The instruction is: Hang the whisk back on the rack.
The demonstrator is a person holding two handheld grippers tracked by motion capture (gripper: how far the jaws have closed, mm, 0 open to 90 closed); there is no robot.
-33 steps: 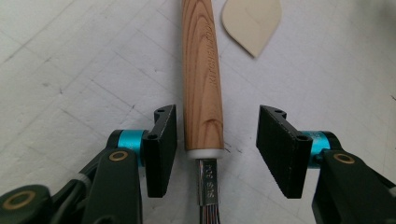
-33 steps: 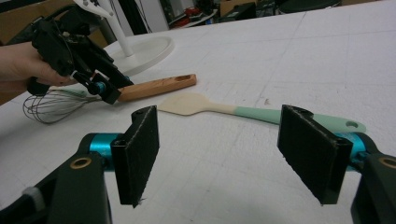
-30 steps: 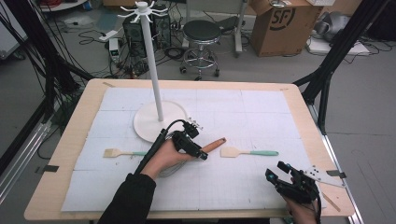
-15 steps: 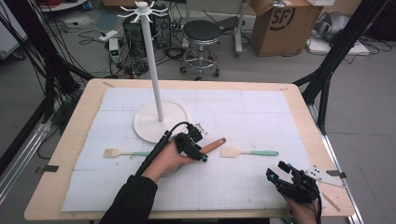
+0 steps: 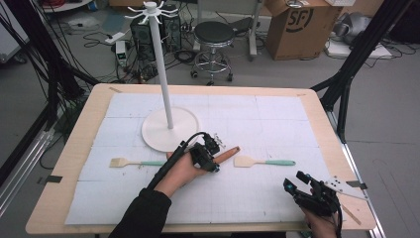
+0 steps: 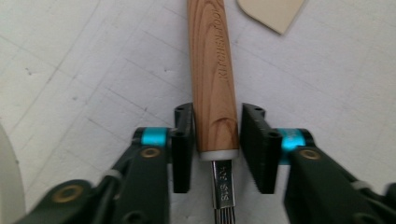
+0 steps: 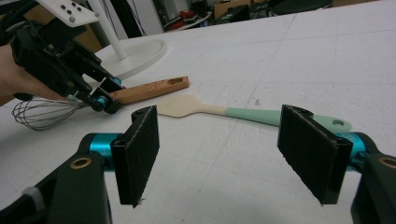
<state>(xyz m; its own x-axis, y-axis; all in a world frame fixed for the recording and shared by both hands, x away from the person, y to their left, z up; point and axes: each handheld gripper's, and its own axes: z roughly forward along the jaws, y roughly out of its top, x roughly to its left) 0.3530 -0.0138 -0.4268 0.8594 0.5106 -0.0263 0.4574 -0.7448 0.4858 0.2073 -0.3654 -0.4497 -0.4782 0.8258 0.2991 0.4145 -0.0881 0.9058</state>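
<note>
A wire whisk with a wooden handle [image 5: 229,153] lies on the white mat in front of the stand. My left gripper [image 5: 218,157] reaches over it from the left. In the left gripper view the handle [image 6: 212,84] runs up between the two black pads [image 6: 183,140], which have just been closing and now touch both its sides just above the steel collar. The right gripper view shows the whisk's wires [image 7: 44,113] under the hand and that gripper [image 7: 105,100] on the handle. My right gripper [image 5: 297,183] rests open near the table's front right, with nothing between its pads [image 7: 140,149].
A spatula with a teal handle [image 5: 262,161] lies right of the whisk, its blade tip near the handle end [image 6: 273,11]. A second spatula [image 5: 133,162] lies to the left. The white hook stand [image 5: 168,129] rises behind. Chairs, boxes and cables sit on the floor beyond.
My left hand has slid a little to the right along the whisk, and its jaws have narrowed onto the wooden handle. The right gripper has stayed put.
</note>
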